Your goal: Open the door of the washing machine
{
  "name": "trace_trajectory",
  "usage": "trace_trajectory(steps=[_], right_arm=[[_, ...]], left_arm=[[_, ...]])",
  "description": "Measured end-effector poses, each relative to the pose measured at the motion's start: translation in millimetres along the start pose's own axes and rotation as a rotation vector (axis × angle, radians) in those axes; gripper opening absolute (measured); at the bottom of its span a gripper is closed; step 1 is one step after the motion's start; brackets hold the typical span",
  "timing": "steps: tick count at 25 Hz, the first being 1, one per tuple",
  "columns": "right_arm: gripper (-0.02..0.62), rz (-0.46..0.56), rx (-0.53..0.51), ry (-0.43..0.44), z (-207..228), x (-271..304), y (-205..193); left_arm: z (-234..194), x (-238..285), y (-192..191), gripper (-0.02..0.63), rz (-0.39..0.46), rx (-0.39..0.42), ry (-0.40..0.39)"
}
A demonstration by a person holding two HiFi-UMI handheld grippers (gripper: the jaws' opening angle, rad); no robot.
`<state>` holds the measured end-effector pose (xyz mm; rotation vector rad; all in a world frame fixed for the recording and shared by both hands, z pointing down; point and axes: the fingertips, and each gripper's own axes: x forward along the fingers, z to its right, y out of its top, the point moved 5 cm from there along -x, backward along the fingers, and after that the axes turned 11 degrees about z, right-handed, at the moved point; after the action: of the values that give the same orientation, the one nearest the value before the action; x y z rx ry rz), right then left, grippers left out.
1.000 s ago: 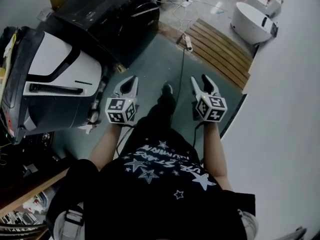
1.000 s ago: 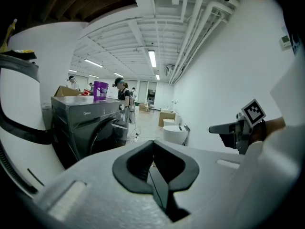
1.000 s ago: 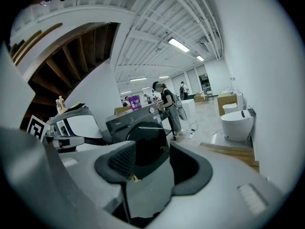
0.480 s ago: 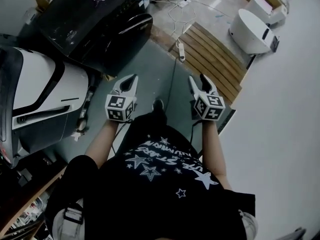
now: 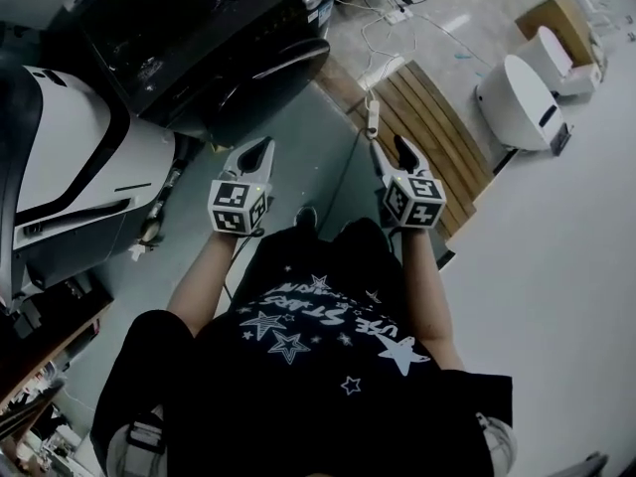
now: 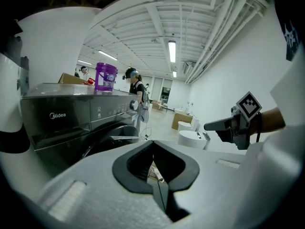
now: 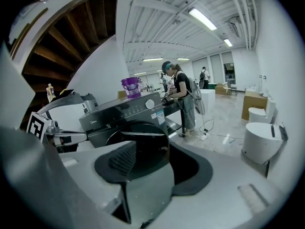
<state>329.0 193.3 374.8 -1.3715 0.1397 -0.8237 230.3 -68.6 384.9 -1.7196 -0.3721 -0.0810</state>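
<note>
Left gripper point(image 5: 260, 147), jaws pressed together on nothing, and right gripper point(image 5: 390, 147), jaws parted and presumably readied for the handle, are held short of the washing machine point(image 5: 214, 28), its door point(image 7: 138, 144) closed.

The washing machine point(image 5: 234, 28) stands ahead of me to the left, its door point(image 7: 140, 140) facing me, a bucket point(image 6: 106, 76) on its top. Another machine point(image 5: 70, 157) stands at its left. A slatted platform point(image 5: 442, 127) lies ahead to the right, with a power strip point(image 5: 375, 117) at its left edge. A round appliance point(image 5: 522, 87) stands right of the platform.
</note>
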Motion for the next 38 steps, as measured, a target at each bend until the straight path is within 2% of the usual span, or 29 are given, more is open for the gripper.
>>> trace_trajectory(steps=[6,10,17,23,32,38], right_arm=[[0.225,-0.045,0.000,0.112,6,59,5],[0.225,-0.084,-0.031,0.195,25,103,6],[0.225,-0.165,-0.124,0.388,72,173,26],[0.225,-0.222,-0.256,0.550,97,237,27],[0.224,-0.263,-0.382,0.739,85,326,-7],[0.224,-0.243,-0.498,0.829,66,363,-35]], left_arm=[[-17,1,-1,0.011,0.004,-0.031,0.132],[-21,7,-5,0.011,-0.008,-0.041,0.243],[-1,45,-2,0.011,-0.013,-0.069,0.434],[25,76,-6,0.011,0.003,-0.138,0.586],[49,77,-37,0.011,0.007,-0.224,0.803],[57,85,-53,0.011,0.032,-0.231,0.848]])
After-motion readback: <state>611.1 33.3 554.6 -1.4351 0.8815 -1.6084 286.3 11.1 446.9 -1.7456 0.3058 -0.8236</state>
